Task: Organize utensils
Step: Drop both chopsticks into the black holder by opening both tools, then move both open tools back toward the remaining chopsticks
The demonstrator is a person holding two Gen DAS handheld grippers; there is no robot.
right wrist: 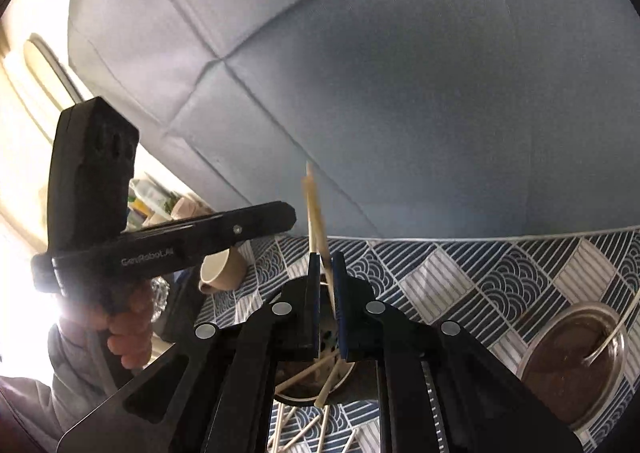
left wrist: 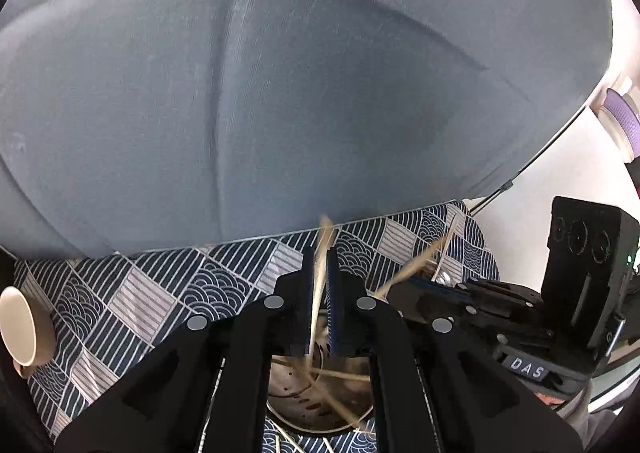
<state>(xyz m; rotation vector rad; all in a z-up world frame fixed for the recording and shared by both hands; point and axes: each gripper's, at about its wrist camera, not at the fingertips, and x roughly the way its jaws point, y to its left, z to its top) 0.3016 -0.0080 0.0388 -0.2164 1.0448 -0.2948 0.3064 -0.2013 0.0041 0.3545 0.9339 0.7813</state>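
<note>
My left gripper (left wrist: 320, 253) is shut on a pale wooden chopstick (left wrist: 320, 285) that stands nearly upright between its blue pads. Its lower end dips into a perforated metal utensil holder (left wrist: 298, 407) with several chopsticks inside. My right gripper (right wrist: 326, 259) is shut on a chopstick (right wrist: 314, 209) that slants across its pads above the same holder (right wrist: 344, 377). In the left wrist view the right gripper (left wrist: 404, 287) sits close at the right, with chopsticks sticking out of it. In the right wrist view the left gripper (right wrist: 290, 217) comes in from the left, held by a person's hand (right wrist: 128, 329).
A blue-and-white patterned cloth (left wrist: 140, 293) covers the table, and a grey-blue sofa (left wrist: 280, 93) rises right behind it. A beige cup (right wrist: 224, 269) lies on its side at the left. A round metal container (right wrist: 572, 357) stands at the right. Loose chopsticks (right wrist: 304, 429) lie near the holder.
</note>
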